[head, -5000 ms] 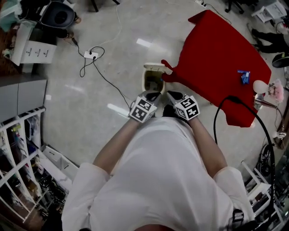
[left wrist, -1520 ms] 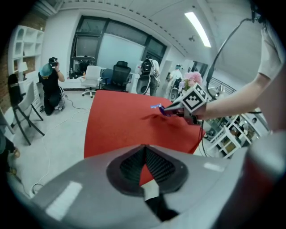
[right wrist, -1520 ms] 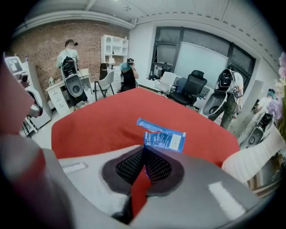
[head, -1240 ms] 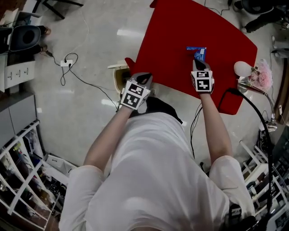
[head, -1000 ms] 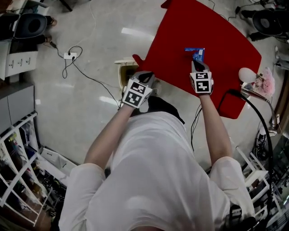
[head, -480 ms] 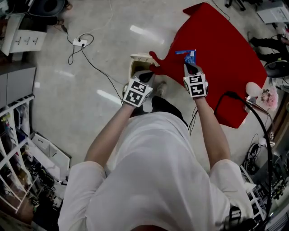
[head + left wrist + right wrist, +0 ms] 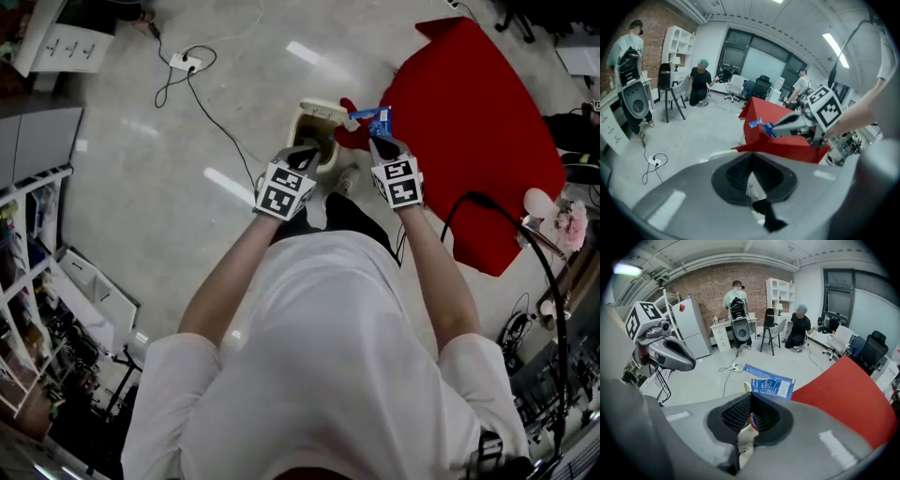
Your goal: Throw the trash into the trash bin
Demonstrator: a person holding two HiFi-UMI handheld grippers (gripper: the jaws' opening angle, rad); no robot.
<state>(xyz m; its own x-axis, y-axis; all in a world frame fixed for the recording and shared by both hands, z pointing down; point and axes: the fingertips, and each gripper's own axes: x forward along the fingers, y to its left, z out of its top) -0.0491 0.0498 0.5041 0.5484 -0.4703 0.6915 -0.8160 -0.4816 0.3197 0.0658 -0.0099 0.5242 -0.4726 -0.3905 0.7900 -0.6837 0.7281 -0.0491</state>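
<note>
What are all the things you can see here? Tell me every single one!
trash bin: one, cream, on the floor at the red table's corner
red table: one, red, right of the bin
wrapper: one, blue, pinched in the right tool, close beside the bin
power strip: one, white with a black cable, on the floor beyond the bin
shelf rack: one, white, left edge
people: at least two in the background, one standing by the brick wall, one in black low beside a chair
shirt: one, white, on the person holding the tools
left tool: one, grey with a black-and-white cube, shut, empty, by the bin
right tool: one, same colours, shut on the wrapper
</note>
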